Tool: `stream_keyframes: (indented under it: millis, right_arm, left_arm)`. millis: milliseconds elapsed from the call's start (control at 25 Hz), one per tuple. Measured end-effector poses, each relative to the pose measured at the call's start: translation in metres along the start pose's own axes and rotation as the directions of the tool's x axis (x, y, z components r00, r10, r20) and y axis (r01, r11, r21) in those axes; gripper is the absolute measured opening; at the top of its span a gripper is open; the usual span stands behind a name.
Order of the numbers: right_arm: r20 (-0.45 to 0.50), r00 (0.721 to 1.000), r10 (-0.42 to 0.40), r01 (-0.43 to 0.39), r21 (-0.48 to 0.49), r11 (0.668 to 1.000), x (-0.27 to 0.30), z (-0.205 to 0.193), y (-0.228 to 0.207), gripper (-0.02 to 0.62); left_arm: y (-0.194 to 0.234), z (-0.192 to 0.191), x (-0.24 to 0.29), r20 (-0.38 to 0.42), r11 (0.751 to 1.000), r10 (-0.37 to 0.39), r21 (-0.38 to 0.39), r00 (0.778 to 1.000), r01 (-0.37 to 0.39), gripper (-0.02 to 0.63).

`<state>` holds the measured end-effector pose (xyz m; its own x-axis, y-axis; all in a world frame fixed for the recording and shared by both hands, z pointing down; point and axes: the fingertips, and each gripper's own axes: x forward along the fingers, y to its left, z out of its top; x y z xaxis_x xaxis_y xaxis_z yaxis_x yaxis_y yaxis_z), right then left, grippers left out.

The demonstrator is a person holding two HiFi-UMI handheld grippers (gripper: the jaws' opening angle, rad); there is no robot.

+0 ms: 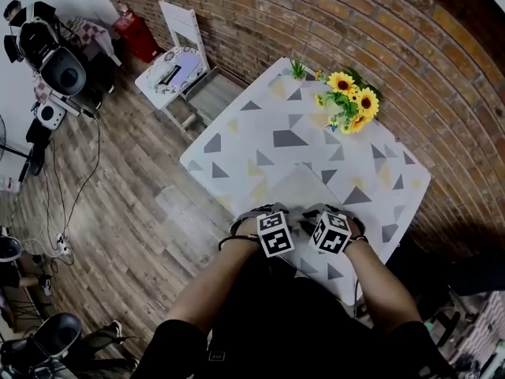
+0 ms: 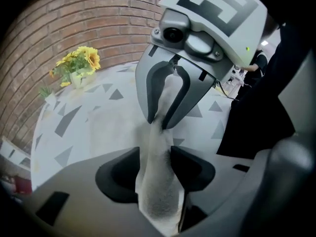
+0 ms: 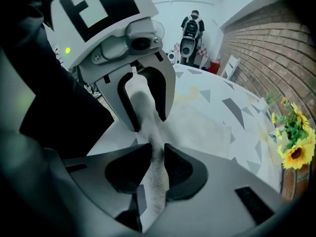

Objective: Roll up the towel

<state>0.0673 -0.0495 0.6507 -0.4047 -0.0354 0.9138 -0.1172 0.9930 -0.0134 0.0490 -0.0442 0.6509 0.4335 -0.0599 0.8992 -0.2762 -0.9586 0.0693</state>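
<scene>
White towel point(image 2: 157, 201) apparently pinched in the fingers of left gripper point(image 2: 154, 168) and right gripper point(image 3: 157, 168).

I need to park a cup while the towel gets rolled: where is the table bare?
Bare cloth lies left of the towel, up to the left edge of the table, and right of it, nearer than the sunflowers. Crowded: the far corner, with sunflowers and a small plant, and the near edge, where the left gripper and right gripper clamp the towel.
</scene>
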Motion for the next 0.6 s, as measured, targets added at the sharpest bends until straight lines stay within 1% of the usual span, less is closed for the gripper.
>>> stream_keyframes:
  millis: [40, 80, 200, 320, 440, 520, 600]
  right_arm:
    - [0.001, 1.000, -0.002, 0.002, 0.014, 1.000, 0.000, 0.001, -0.004, 0.100]
    - [0.002, 1.000, -0.003, 0.003, 0.029, 1.000, 0.000, 0.001, -0.009, 0.100]
    - [-0.002, 1.000, -0.014, 0.014, 0.063, 0.998, 0.001, 0.002, -0.021, 0.100]
    - [-0.007, 0.999, -0.033, 0.033, 0.083, 0.996, 0.002, 0.005, -0.034, 0.094]
    - [-0.010, 0.999, -0.049, 0.049, 0.093, 0.994, 0.004, 0.006, -0.043, 0.095]
    - [-0.009, 0.997, -0.078, 0.078, 0.105, 0.991, 0.002, 0.007, -0.050, 0.095]
    - [0.006, 0.994, -0.113, 0.111, 0.111, 0.988, -0.003, 0.009, -0.055, 0.097]
  left_arm:
    - [0.003, 0.001, -0.001, -0.003, 1.000, 0.016, 0.023, 1.000, -0.016, 0.209]
    - [0.005, 0.003, -0.003, -0.005, 0.999, 0.026, 0.047, 1.000, -0.026, 0.215]
    - [0.004, 0.010, -0.006, -0.007, 0.993, 0.034, 0.113, 0.999, -0.033, 0.215]
    - [0.004, 0.009, -0.001, -0.026, 0.985, 0.044, 0.165, 0.999, -0.039, 0.215]
    - [0.009, 0.005, 0.005, -0.037, 0.982, 0.068, 0.179, 0.997, -0.061, 0.215]
    - [0.016, 0.004, 0.006, -0.035, 0.982, 0.093, 0.167, 0.995, -0.085, 0.208]
    - [0.024, 0.004, 0.004, -0.024, 0.985, 0.104, 0.140, 0.994, -0.100, 0.184]
